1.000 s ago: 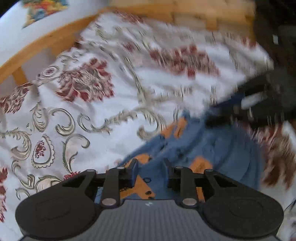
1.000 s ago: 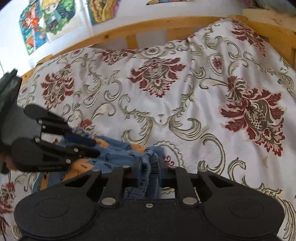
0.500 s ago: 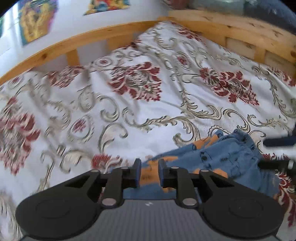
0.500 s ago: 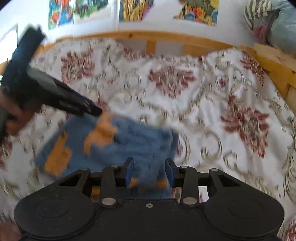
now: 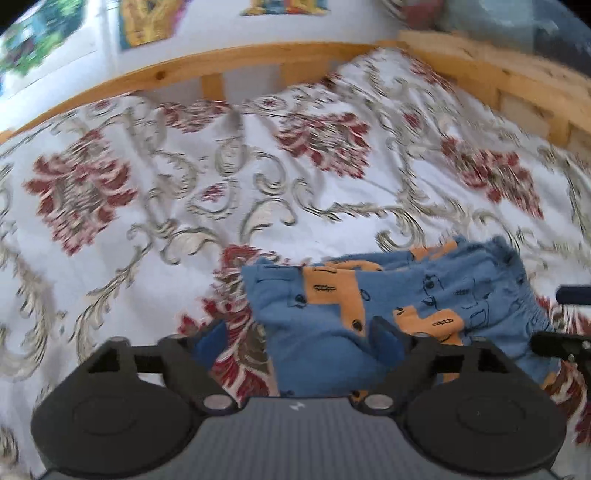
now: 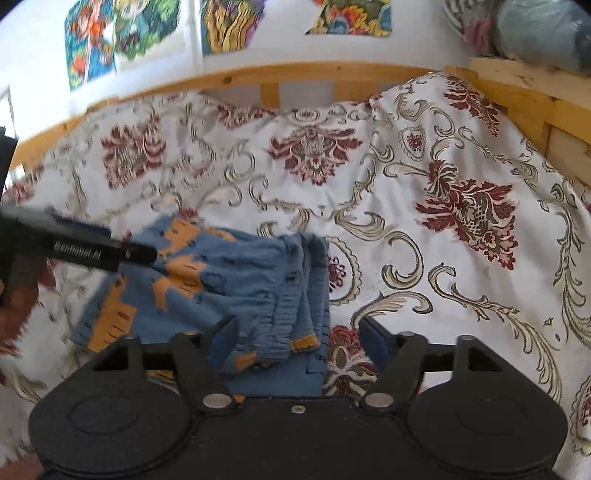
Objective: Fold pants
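A bedspread, white with dark red flowers and beige scrolls, covers a bed with a pale wooden frame; colourful posters hang on the white wall behind. The pants lie folded on the bedspread, soft blue cloth with orange patches and a gathered waistband. The left gripper and the right gripper both stand spread wide over the pants, holding nothing.

A white bedspread with red flowers and grey scrolls covers the bed. A wooden rail runs behind it, colourful posters on the wall above.
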`<move>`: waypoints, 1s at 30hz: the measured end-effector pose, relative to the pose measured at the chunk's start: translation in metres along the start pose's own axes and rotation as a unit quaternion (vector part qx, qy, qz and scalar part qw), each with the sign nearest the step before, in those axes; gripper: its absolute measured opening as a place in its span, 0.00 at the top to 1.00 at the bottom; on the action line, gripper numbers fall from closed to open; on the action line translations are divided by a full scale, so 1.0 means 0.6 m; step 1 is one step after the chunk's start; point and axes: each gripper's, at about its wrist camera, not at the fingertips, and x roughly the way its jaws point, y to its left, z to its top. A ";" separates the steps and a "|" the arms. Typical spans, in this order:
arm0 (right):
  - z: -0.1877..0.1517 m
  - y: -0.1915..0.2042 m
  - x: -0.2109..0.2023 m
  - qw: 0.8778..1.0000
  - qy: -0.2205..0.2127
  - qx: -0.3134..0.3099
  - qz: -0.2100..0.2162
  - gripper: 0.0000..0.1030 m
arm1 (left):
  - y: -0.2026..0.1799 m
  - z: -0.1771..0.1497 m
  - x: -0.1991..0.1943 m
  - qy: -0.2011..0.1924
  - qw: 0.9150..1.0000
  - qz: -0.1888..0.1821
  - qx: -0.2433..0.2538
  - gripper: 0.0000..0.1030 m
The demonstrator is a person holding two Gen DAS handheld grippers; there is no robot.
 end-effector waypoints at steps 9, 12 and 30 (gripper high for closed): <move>0.006 -0.042 0.009 0.995 0.022 0.068 0.071 0.17 | 0.017 -0.060 -0.039 0.045 0.997 0.004 -0.065 0.05; 0.030 -0.071 0.027 0.986 0.047 0.083 0.140 0.07 | 0.030 -0.080 -0.043 0.062 0.995 -0.003 -0.082 0.03; 0.083 -0.149 0.157 0.955 0.128 0.125 0.236 0.02 | 0.103 -0.074 -0.029 0.059 0.985 -0.098 -0.129 0.01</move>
